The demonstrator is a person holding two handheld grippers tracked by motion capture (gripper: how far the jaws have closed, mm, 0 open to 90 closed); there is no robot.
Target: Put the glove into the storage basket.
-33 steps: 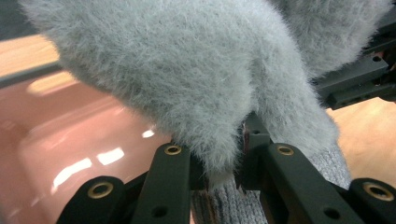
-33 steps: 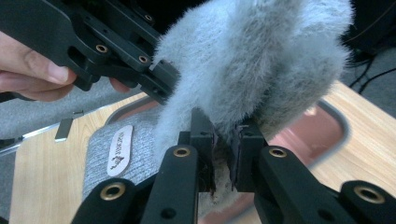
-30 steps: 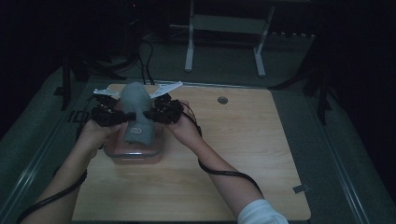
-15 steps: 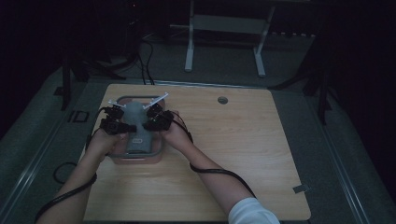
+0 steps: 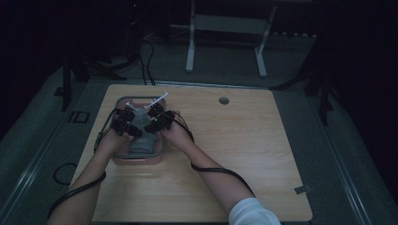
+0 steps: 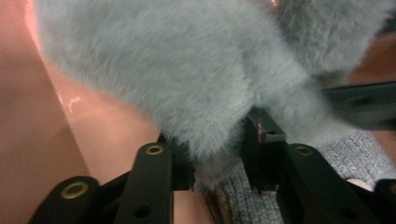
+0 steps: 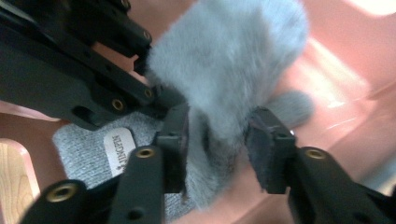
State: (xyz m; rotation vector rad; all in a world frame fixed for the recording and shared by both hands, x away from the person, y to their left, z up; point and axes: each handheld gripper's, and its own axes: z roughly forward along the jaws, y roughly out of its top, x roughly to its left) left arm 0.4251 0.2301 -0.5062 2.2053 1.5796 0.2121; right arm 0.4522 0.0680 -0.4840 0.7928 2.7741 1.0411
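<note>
A grey furry piece [image 5: 141, 127] lies in a pink plastic container [image 5: 141, 160] at the table's left. Under it is a grey knit item [image 7: 84, 144] with a small white label [image 7: 119, 147]. My left gripper [image 5: 126, 123] reaches into the container from the left. Its jaws have just been opening, and a tuft of the fur [image 6: 187, 84] sits loosely between them [image 6: 217, 158]. From the right comes my right gripper [image 5: 157, 119], whose jaws have also just been opening. They stand apart around the fur's lower edge [image 7: 217, 140], the right pad clear of it.
The wooden table [image 5: 244, 140] has a round hole [image 5: 224, 100] near its far edge. A bit of tape [image 5: 302, 190] sticks to its front right corner. A white stand [image 5: 225, 42] is on the floor beyond. Cables trail from both hands.
Both hands have come down with the grey furry piece. A second ago it was held up above the container; now it sits low inside it.
</note>
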